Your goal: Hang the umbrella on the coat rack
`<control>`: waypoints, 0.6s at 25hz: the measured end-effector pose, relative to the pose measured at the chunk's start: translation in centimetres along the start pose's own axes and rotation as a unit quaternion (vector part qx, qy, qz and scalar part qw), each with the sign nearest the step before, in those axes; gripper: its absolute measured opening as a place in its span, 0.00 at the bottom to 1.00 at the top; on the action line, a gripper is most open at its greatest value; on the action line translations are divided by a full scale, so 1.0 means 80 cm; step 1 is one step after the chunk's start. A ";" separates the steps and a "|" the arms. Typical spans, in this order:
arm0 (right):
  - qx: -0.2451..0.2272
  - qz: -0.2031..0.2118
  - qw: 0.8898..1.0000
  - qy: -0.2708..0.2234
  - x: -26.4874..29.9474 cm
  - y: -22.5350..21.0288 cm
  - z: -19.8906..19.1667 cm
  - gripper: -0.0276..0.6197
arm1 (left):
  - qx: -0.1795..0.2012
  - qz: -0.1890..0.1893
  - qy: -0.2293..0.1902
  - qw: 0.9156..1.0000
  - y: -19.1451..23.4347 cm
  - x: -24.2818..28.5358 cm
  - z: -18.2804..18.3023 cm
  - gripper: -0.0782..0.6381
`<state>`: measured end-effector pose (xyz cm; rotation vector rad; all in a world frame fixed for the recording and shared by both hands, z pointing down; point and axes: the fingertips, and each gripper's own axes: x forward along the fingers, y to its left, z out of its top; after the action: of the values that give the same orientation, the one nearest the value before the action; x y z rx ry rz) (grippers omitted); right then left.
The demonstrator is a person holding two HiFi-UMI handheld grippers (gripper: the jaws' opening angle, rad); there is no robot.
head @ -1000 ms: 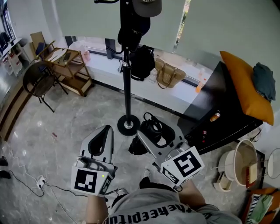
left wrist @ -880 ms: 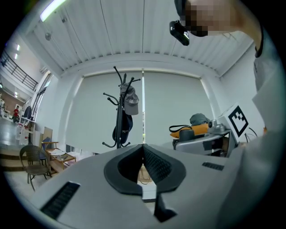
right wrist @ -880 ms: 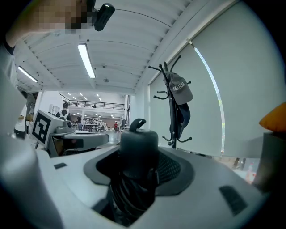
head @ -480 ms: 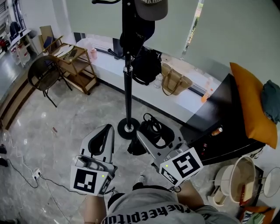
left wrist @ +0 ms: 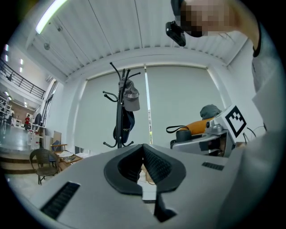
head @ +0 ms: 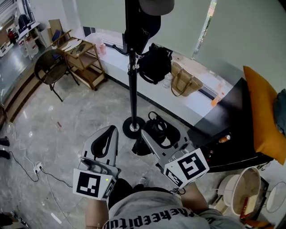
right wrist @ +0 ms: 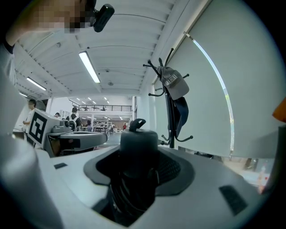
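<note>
**We hold the folded umbrella in the right gripper, with the coat rack straight ahead.**

Our right gripper (right wrist: 141, 162) has its fingers clamped on the black umbrella (right wrist: 137, 139), whose handle pokes up between them. Our left gripper (left wrist: 143, 148) is pressed fully together with nothing in it. The coat rack (head: 132, 82) stands just beyond both, and it already carries a grey cap (head: 156, 5) and a dark cap (head: 142, 29) up high. Behind it a black backpack (head: 154, 65) and a straw bag (head: 185, 81) sit on the far ledge. To the far left are a wooden cart (head: 83, 61) and a chair (head: 50, 74), and to the right a black table (head: 225, 134) and an orange cushion (head: 264, 117). The head view shows us the rack's round base (head: 133, 127) on the floor but cuts off its top. Only the two gripper views show us the upper hooks (left wrist: 115, 69).
</note>
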<state>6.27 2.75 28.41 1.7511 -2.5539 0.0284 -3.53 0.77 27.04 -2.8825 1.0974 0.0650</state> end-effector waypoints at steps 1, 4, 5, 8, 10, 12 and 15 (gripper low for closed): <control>0.002 0.002 1.000 0.000 0.000 0.000 -0.001 0.40 | 0.002 0.001 0.002 1.000 -0.001 0.000 0.000 0.13; 0.011 0.007 1.000 -0.001 0.001 -0.001 -0.004 0.40 | 0.003 0.002 0.005 1.000 -0.003 -0.001 0.000 0.13; 0.013 0.008 1.000 -0.001 0.002 -0.001 -0.005 0.40 | 0.003 0.003 0.006 1.000 -0.003 0.000 -0.001 0.13; 0.014 0.011 1.000 -0.001 0.006 -0.001 -0.006 0.40 | 0.005 0.005 0.010 1.000 -0.001 0.002 -0.004 0.13; 0.013 0.010 1.000 -0.001 0.008 -0.001 -0.006 0.40 | 0.002 0.002 0.010 1.000 0.001 0.004 -0.004 0.13; 0.013 0.007 1.000 -0.001 0.011 -0.002 -0.005 0.40 | 0.002 -0.002 0.009 1.000 0.003 0.008 -0.003 0.13; 0.013 0.001 1.000 -0.002 0.017 -0.006 -0.005 0.40 | 0.003 -0.005 0.007 1.000 0.009 0.014 -0.001 0.13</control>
<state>6.25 1.29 28.86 1.7582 -2.5703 0.0604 -3.19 -0.51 27.06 -2.8866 1.0839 0.0399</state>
